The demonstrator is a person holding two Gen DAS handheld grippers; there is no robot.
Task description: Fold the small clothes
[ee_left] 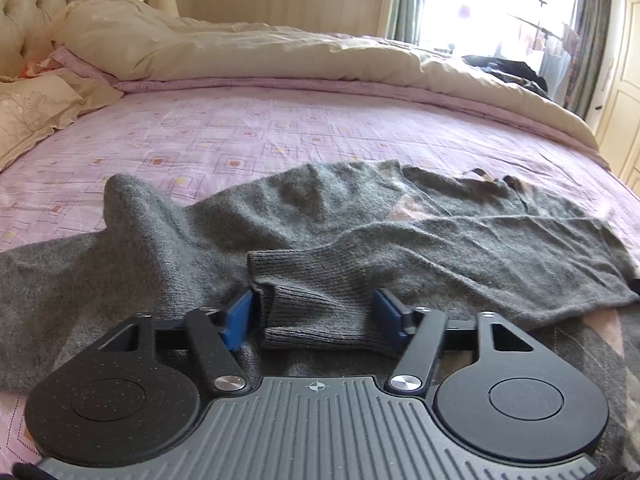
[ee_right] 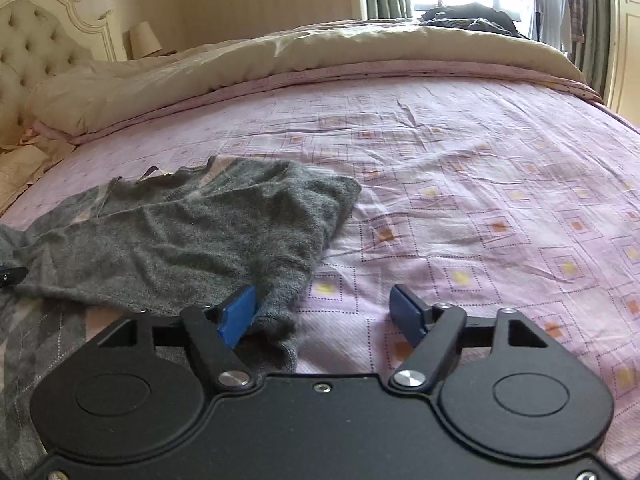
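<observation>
On the bed (ee_right: 480,168) a grey sweater (ee_left: 360,216) lies spread, one sleeve folded across its body; the left gripper (ee_left: 316,312) stands with jaws open astride the ribbed cuff (ee_left: 328,316); the right gripper (ee_right: 324,312) is open too, at the sweater's edge; the sleeve fold looks just laid; next probably comes regripping for the next fold.

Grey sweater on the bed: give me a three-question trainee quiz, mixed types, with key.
1. True or false: the left claw is clamped shut on the ribbed cuff.
2. The grey sweater lies on a bedsheet that is: A) pink patterned, B) plain white, C) striped blue.
3. Fill in: in the right wrist view, the sweater edge touches the right claw's ____ finger, as seen in the picture.

Key: 1 false, the jaws stand open around the cuff; 2 A; 3 left.
</observation>
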